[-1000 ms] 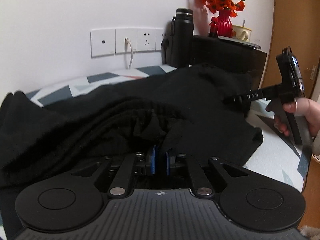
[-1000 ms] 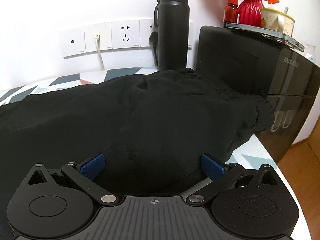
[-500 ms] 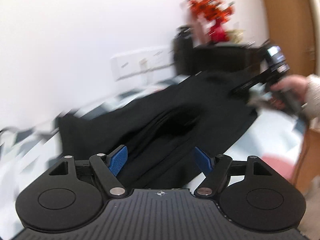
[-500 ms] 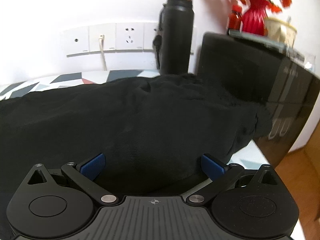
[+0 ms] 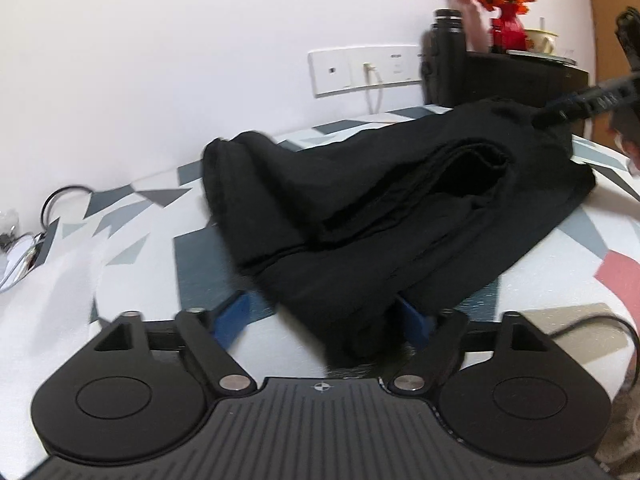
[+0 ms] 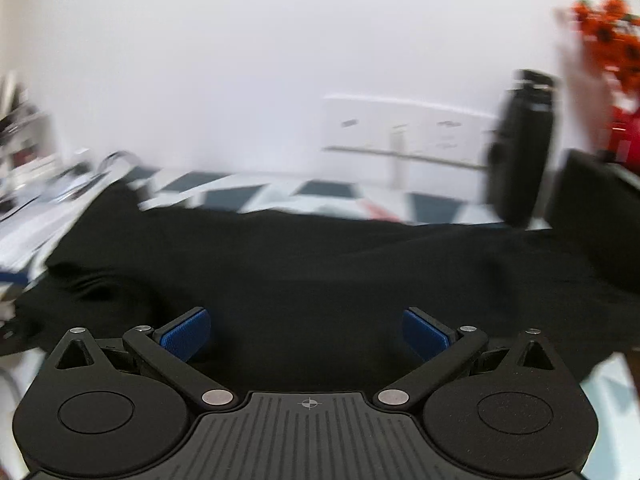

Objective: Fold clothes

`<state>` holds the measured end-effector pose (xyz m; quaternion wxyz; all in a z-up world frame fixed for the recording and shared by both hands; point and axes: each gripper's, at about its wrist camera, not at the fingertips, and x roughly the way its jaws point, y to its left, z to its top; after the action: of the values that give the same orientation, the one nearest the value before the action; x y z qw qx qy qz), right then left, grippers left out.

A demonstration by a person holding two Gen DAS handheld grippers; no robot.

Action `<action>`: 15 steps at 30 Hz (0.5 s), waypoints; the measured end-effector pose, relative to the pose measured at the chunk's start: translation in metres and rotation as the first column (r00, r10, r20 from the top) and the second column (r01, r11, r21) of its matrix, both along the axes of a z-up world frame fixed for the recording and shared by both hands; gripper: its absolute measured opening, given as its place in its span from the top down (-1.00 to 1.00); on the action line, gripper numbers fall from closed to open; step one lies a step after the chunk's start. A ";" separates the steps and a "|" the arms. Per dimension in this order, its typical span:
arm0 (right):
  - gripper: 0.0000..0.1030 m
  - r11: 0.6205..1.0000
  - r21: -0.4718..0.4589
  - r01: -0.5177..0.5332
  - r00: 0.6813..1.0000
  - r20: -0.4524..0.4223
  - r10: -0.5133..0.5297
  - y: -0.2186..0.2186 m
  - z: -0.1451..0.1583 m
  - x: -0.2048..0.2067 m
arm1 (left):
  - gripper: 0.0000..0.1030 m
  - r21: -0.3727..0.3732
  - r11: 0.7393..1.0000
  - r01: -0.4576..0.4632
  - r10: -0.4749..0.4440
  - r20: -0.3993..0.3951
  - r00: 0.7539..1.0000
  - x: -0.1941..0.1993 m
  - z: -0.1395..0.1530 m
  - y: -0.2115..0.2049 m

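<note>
A black garment [image 5: 400, 216] lies folded lengthwise on the patterned table [image 5: 132, 240], its near end reaching between my left gripper's blue pads. My left gripper [image 5: 324, 320] is open, its jaws wide apart over that cloth end. In the right wrist view the same black garment [image 6: 320, 280] spreads across the table, and my right gripper [image 6: 306, 332] hangs open just above it with nothing clamped. The right gripper's black body [image 5: 592, 100] shows at the far right of the left wrist view, over the garment's far end.
A black flask [image 5: 446, 60] and a black box [image 5: 524, 76] with a red vase of orange flowers [image 5: 506, 4] stand at the back right by the wall sockets [image 5: 360, 66]. Metal clutter [image 5: 24, 240] lies at the left edge. The right wrist view is blurred.
My left gripper let go of the black cloth, opened and drew back toward the table's near edge. The right gripper swung left over the garment, staying open.
</note>
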<state>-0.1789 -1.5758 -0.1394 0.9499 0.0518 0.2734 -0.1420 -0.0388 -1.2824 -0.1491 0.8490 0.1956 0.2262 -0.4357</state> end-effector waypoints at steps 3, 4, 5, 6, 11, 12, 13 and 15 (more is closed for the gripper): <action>-0.99 0.998 -0.006 -0.055 0.999 -0.001 0.055 0.021 -0.001 0.013 | -0.75 0.032 0.999 0.000 -0.001 0.036 0.999 0.001 0.001 0.001; -0.99 0.997 -0.003 -0.074 0.997 -0.003 0.074 0.026 -0.001 0.016 | -0.81 0.045 0.999 -0.006 0.003 0.062 0.998 0.000 0.001 0.002; -0.99 0.996 0.002 -0.093 0.996 -0.004 0.093 0.032 -0.001 0.019 | -0.88 0.053 0.998 -0.016 0.011 0.084 0.996 -0.001 0.002 0.003; -0.99 0.994 0.004 -0.110 0.994 -0.007 0.110 0.036 -0.001 0.022 | -0.91 0.054 0.998 -0.025 0.019 0.096 0.995 0.000 0.002 0.004; -0.99 0.988 -0.037 -0.147 0.988 -0.062 0.145 0.053 -0.005 0.041 | -1.00 0.039 0.998 -0.054 0.050 0.092 0.994 0.005 -0.001 0.007; -0.99 0.987 -0.047 -0.151 0.986 -0.076 0.147 0.058 -0.008 0.044 | -1.00 0.040 0.998 -0.056 0.052 0.096 0.994 0.004 -0.001 0.007; -0.99 0.985 -0.064 -0.159 0.984 -0.090 0.153 0.061 -0.010 0.050 | -1.00 0.042 0.998 -0.056 0.052 0.102 0.993 0.004 -0.001 0.006; -0.97 0.979 -0.099 -0.176 0.979 -0.117 0.165 0.067 -0.014 0.065 | -1.00 0.041 0.997 -0.058 0.053 0.101 0.993 0.004 -0.001 0.006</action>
<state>-0.1142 -1.5084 -0.1533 0.9438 -0.0317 0.3199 -0.0773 -0.0347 -1.2759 -0.1501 0.8665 0.2295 0.1983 -0.3965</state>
